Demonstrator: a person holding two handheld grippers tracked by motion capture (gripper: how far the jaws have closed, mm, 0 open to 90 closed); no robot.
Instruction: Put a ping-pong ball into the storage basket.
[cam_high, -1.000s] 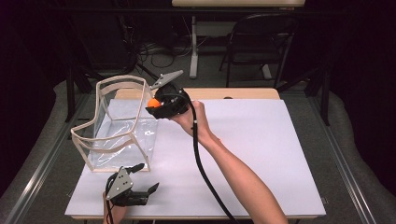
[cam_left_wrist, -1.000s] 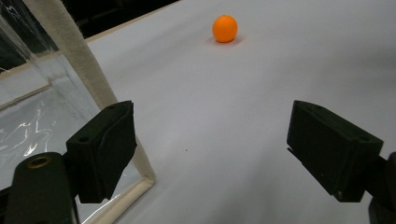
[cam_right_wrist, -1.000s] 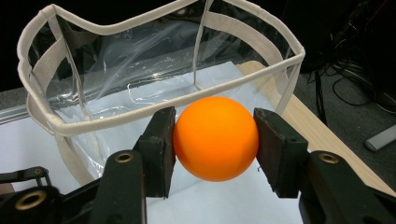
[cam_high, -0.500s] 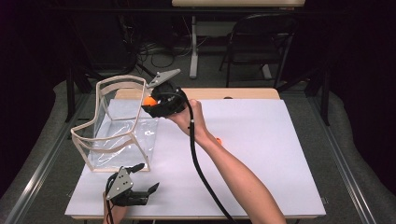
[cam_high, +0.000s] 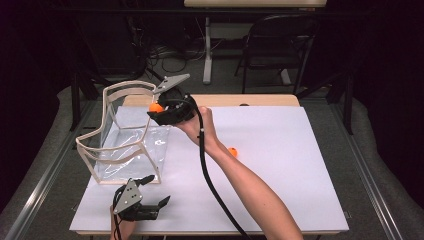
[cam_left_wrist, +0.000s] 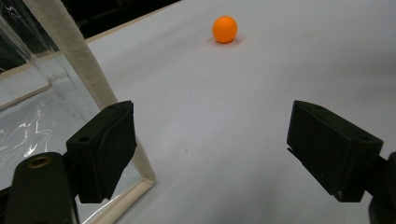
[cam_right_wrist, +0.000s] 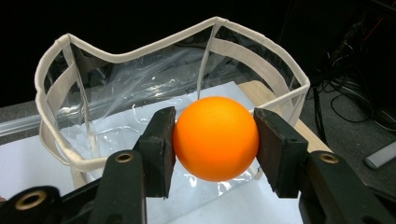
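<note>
Two orange balls are in play. One ball is pinched between the jaws of the right gripper, which now sits at the near-right rim of the clear bag, above its open top. Over the last second that gripper has drifted left by a small amount, from just beside the rim to over it, with the ball held the whole time. In the right gripper view the ball hangs in front of the bag's cream-trimmed opening, with the transparent floor of the bag below it.

My reading is that the ball is being carried to the bag for a drop, and the shift means the release is close; whether it is fully inside the rim line I cannot tell.

The second ball lies on the white table, just beside the person's right forearm, to the right of the bag and apart from it. It has not moved.

The left gripper rests at the near edge, just near of the bag's corner, its jaws spread wide on nothing, unchanged over the second. Its own view looks past the bag's corner strip toward the loose ball, likely the next pick.
</note>
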